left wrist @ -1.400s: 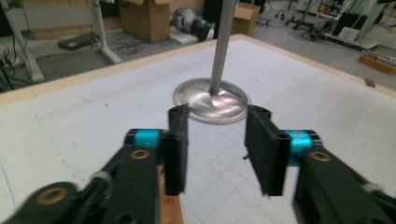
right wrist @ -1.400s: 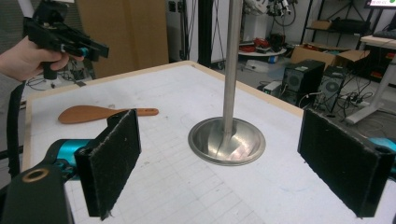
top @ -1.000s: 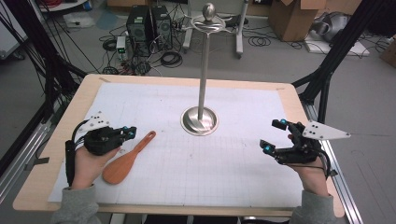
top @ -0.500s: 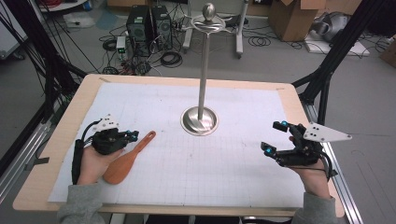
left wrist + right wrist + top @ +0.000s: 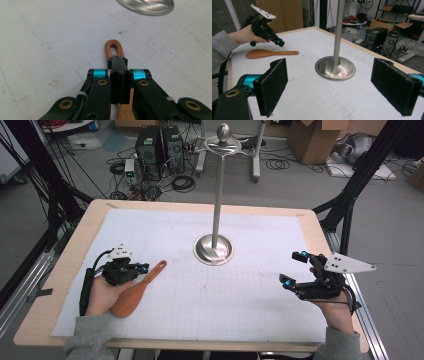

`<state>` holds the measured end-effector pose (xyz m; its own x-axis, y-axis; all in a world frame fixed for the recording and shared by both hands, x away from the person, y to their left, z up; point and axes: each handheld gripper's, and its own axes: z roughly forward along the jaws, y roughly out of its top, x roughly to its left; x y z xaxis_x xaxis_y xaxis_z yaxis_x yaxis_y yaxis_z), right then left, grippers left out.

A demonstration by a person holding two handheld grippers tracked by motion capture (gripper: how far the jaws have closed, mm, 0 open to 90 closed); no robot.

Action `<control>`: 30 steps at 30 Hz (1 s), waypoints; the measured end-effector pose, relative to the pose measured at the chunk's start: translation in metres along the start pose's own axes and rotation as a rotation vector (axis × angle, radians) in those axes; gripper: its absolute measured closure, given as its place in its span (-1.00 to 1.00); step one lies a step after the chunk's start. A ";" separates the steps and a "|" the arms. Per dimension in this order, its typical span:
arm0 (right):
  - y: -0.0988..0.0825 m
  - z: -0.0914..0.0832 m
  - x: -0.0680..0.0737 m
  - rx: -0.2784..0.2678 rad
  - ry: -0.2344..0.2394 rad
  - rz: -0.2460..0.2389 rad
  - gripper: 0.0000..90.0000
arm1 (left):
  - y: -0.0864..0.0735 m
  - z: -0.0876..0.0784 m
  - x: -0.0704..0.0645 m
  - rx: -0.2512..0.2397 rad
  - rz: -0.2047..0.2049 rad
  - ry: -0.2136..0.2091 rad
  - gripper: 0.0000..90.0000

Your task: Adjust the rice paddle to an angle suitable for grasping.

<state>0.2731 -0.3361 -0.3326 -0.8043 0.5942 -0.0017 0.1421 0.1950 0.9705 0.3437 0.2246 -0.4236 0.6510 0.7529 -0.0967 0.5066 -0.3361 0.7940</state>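
Jaws of the left gripper [image 5: 117, 82] are pressed together above the handle of the wooden spoon [image 5: 136, 290], which lies flat on the mat left of the metal stand [image 5: 214, 249]; no pinch is seen. Right gripper [image 5: 337, 85] is held spread wide. If lowered shut, the spoon could merely be shoved aside

Grey floor [image 5: 300, 185], cables, cardboard boxes [image 5: 312, 137]

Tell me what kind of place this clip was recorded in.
Most likely a lab or workshop set up for recording, not a home. The wooden table carries a gridded white mat, black frame struts flank it, and computer towers, loose cables and cardboard boxes sit on the floor behind.
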 end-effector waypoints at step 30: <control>-0.001 -0.008 0.001 -0.001 -0.013 0.008 -0.72 | -0.005 0.018 0.004 0.099 0.008 0.026 0.99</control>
<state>0.2677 -0.3422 -0.3314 -0.7954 0.6060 0.0029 0.1482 0.1898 0.9706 0.3540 0.2197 -0.4386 0.6411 0.7638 -0.0745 0.5561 -0.3954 0.7310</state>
